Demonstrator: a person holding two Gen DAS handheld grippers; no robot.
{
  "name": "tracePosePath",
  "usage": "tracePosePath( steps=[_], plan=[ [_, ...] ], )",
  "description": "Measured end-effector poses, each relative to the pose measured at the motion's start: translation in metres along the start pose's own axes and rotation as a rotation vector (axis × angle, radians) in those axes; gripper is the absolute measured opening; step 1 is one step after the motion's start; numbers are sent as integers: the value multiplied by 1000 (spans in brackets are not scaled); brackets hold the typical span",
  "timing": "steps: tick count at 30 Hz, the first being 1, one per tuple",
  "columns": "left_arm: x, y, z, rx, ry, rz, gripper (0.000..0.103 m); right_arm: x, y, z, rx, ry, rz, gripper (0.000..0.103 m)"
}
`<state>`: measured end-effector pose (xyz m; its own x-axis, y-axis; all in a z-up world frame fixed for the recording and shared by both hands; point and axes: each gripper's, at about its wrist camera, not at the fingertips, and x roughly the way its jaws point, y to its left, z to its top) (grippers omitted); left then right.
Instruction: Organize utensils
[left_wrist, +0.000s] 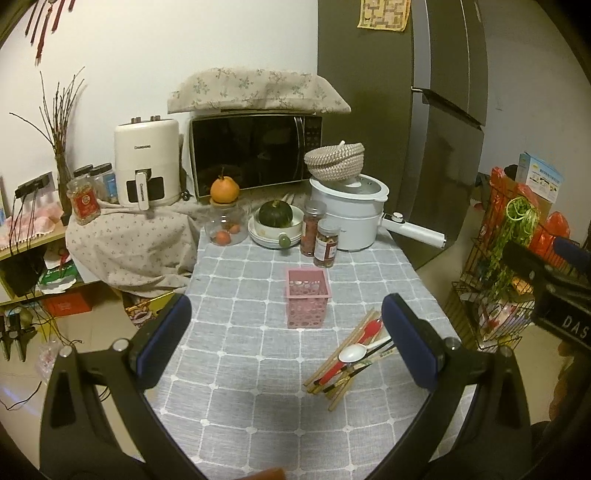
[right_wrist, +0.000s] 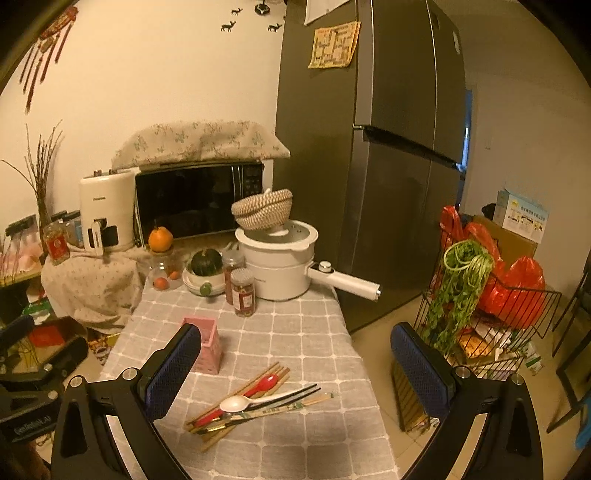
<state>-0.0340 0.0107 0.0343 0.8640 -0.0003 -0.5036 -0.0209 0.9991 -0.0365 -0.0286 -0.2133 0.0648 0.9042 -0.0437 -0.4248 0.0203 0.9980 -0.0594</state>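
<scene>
Nearest the lens in the left wrist view, the left gripper (left_wrist: 286, 343) fills the bottom of the frame, its two blue-padded fingers spread wide with nothing between them but the grey checked tablecloth (left_wrist: 236, 369). In the right wrist view the right gripper (right_wrist: 295, 373) stands just as wide and holds nothing.

The utensils lie in a loose pile at lower centre of the right view: a white spoon (right_wrist: 236, 403) on top, a red spoon (right_wrist: 258, 387) under it, wooden chopsticks (right_wrist: 243, 386) and black chopsticks (right_wrist: 288, 397) crossing them. In the left view the same pile sits at lower right, beside the right-hand finger.

A pink holder (left_wrist: 307, 297) with round holes stands upright at the centre of the left view, near the pile but not touching it.

At the far end of the table, mid-frame, stand a white pot (left_wrist: 351, 218), two spice jars (left_wrist: 319, 236) and a microwave (left_wrist: 255, 151).
</scene>
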Motion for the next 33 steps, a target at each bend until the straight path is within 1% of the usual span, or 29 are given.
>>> tracePosePath(
  steps=[6, 23, 33],
  plan=[
    [-1, -2, 0, 5, -9, -4, 102, -7, -2, 3, 7, -22, -3, 103],
    [1, -4, -3, 15, -3, -3, 103, -2, -6, 4, 20, -11, -1, 103],
    [3, -12, -7, 23, 0, -6, 103, 0, -9, 4, 17, -11, -4, 103]
  ],
)
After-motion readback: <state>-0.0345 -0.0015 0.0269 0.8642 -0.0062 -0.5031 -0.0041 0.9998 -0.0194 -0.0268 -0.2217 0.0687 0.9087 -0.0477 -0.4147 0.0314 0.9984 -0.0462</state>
